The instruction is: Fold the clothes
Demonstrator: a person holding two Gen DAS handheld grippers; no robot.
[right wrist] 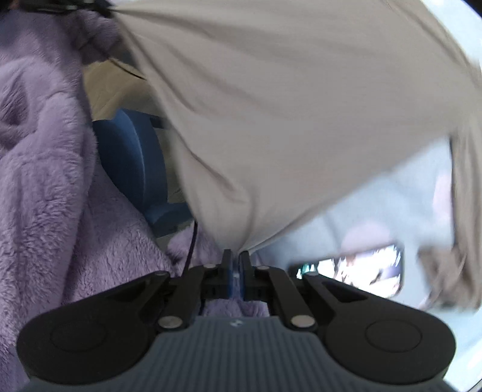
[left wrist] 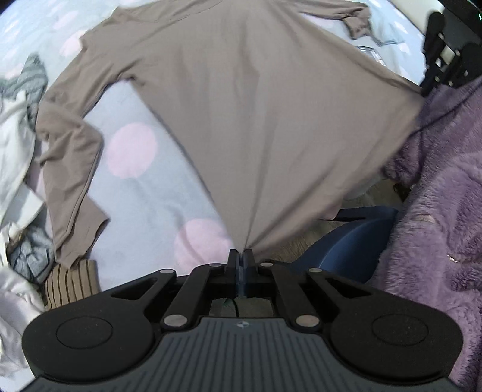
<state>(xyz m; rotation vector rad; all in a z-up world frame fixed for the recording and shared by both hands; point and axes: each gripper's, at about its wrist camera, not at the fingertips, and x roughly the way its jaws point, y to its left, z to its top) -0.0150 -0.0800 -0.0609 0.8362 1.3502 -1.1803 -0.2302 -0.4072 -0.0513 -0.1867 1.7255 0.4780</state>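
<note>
Left claw (left wrist: 240, 256) nearest in its own view, jaws pinched tight on a bottom corner of the taupe long-sleeved shirt (left wrist: 241, 114). Fabric fans out from the pinch toward the far side, stretched taut. Shirt body spread over the bed sheet (left wrist: 144, 196), pale blue with pink dots. One sleeve (left wrist: 69, 169) bends down the left side and lies flat on the sheet; the other sleeve's cuff (left wrist: 358, 21) sits at far right.

Right claw (right wrist: 236, 256) likewise clamped on a shirt corner (right wrist: 286, 120); cloth rises from it, lifted off the bed, view blurred. Right claw also shows in the left view at far right (left wrist: 433, 81), at the shirt's other corner.

Purple fleece (left wrist: 442, 196) fills the near right. Blue chair (left wrist: 349, 241) shows between fleece and bed edge. Pile of white and grey clothes (left wrist: 18, 126) at left; striped brown item (left wrist: 72, 280) near left, touching the sleeve end. Bright patterned object (right wrist: 355, 265) beside the right claw, too blurred to identify.
</note>
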